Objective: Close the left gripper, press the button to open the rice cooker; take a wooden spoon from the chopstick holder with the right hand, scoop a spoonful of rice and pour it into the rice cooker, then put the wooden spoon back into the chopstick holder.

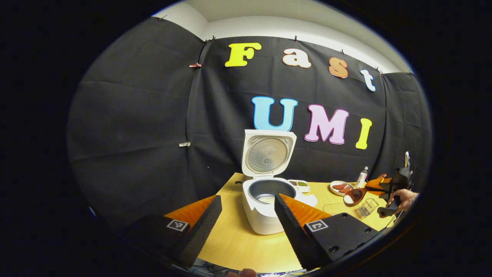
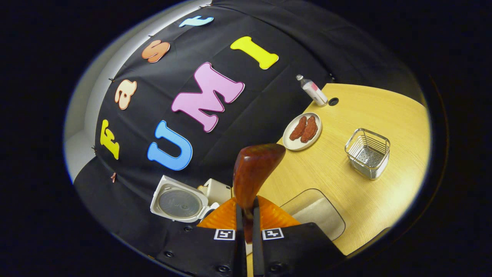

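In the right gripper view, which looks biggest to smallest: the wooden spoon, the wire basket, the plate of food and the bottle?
1. wooden spoon, though it is nearest the camera, which inflates it
2. wire basket and plate, too alike to rank
3. bottle, farthest away

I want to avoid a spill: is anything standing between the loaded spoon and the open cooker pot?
Nothing visible does. The spoon hangs over bare table to the right of the cooker, whose lid stands upright behind the pot.

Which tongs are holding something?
The right tongs, shut on the brown wooden spoon; the left tongs are open and hold nothing.
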Tool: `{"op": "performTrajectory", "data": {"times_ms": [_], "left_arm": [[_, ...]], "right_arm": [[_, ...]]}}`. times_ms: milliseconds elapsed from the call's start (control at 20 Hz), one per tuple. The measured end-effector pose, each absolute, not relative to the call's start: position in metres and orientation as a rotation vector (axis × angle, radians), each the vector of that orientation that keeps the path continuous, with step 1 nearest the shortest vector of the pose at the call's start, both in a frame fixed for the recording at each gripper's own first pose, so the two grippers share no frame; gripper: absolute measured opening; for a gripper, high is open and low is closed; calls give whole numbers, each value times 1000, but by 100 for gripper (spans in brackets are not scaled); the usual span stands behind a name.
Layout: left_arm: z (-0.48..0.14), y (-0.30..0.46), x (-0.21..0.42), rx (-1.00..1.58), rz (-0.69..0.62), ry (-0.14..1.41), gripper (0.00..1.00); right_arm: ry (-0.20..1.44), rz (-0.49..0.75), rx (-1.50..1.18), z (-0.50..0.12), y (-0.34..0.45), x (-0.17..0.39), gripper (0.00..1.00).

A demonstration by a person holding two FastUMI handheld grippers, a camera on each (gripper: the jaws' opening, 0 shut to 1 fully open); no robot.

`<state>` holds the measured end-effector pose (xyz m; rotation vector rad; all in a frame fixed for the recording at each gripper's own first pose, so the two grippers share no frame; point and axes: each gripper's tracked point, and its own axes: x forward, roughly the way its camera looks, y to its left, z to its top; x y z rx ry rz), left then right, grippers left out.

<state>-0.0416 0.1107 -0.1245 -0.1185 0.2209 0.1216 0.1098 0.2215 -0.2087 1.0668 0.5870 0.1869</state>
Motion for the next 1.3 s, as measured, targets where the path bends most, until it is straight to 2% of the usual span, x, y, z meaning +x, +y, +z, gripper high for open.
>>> {"op": "performTrajectory", "data": {"times_ms": [300, 500, 850, 1300], "left_arm": [[-137, 119, -39, -135, 118, 245, 95], [-143, 128, -41, -145, 127, 254, 95], [-150, 153, -46, -139, 171, 267, 95], [-168, 173, -53, -193, 242, 289, 95]], "right_arm": [[554, 266, 1106, -134, 270, 130, 11], [558, 325, 1159, -108, 325, 146, 10], [589, 414, 1110, -97, 428, 155, 11], [544, 483, 819, -110, 494, 168, 11]]}}
